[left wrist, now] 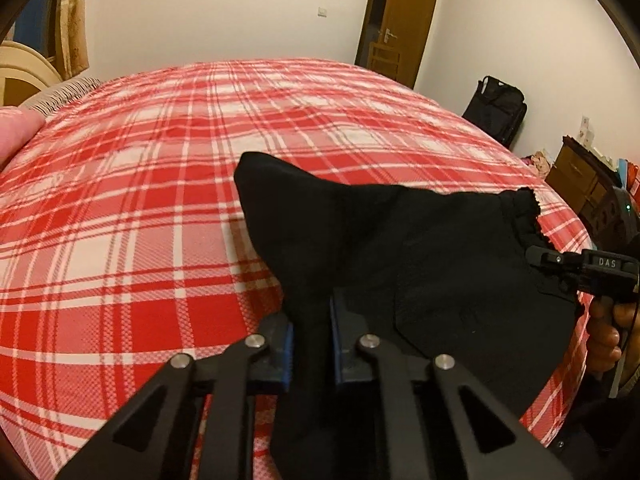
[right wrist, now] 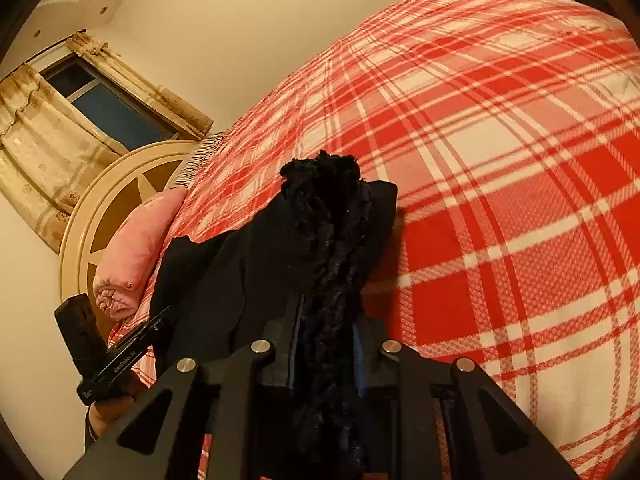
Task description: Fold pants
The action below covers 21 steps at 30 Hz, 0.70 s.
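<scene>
The black pants (left wrist: 400,248) hang bunched between the two tools above the red plaid bedspread (left wrist: 140,200), their cloth filling the lower middle of the left wrist view from about 5 o'clock toward centre. The left gripper (left wrist: 312,344) pinches a fold of them between its blue pads. The right gripper (right wrist: 326,344) clamps the frilled, gathered edge, probably the waistband, though blur makes that uncertain. At 3 o'clock in the left view the other tool shows in a hand. A pink pillow (right wrist: 136,248) lies at 9 o'clock in the right view, beside a cream headboard (right wrist: 100,208), with a curtained window (right wrist: 100,108) at 10 o'clock.
</scene>
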Tool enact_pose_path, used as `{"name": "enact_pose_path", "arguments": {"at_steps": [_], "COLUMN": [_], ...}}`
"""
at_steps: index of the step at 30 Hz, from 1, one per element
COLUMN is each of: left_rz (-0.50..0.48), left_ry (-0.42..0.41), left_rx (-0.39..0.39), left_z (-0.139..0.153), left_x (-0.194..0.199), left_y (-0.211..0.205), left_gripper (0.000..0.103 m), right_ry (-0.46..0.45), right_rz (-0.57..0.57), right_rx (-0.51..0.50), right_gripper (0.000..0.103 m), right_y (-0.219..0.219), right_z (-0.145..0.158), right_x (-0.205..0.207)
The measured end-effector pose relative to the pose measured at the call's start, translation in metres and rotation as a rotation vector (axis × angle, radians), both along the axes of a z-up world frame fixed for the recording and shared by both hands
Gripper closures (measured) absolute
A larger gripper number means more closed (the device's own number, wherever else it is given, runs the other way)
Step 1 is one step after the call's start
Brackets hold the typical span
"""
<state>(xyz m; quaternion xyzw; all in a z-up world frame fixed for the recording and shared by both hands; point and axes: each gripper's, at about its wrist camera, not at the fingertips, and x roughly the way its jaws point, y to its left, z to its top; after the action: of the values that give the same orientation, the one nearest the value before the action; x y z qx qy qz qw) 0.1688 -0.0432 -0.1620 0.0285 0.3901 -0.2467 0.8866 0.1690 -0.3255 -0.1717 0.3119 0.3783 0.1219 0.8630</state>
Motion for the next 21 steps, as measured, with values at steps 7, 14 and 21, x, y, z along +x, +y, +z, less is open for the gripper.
{"name": "enact_pose_path", "arguments": {"at_steps": [7,14,21], "left_rz": [0.006,0.015,0.034], "left_ry": [-0.019,-0.013,-0.041], "left_rx": [-0.028,-0.03,-0.063], "left_z": [0.021,0.034,0.051], "left_x": [-0.005,-0.011,-0.016], "left_y": [0.005,0.012,0.027], "left_gripper": [0.09,0.091,0.091], "right_ry": [-0.004,-0.012,-0.033], "right_rz": [0.014,0.049,0.087], "right_rx": [-0.01,-0.018,-0.034], "right_gripper": [0.083,0.084,0.084], "right_y": [0.006,0.021,0.04], "right_z": [0.011,0.02,0.037], "right_x": [0.01,0.016,0.032]}}
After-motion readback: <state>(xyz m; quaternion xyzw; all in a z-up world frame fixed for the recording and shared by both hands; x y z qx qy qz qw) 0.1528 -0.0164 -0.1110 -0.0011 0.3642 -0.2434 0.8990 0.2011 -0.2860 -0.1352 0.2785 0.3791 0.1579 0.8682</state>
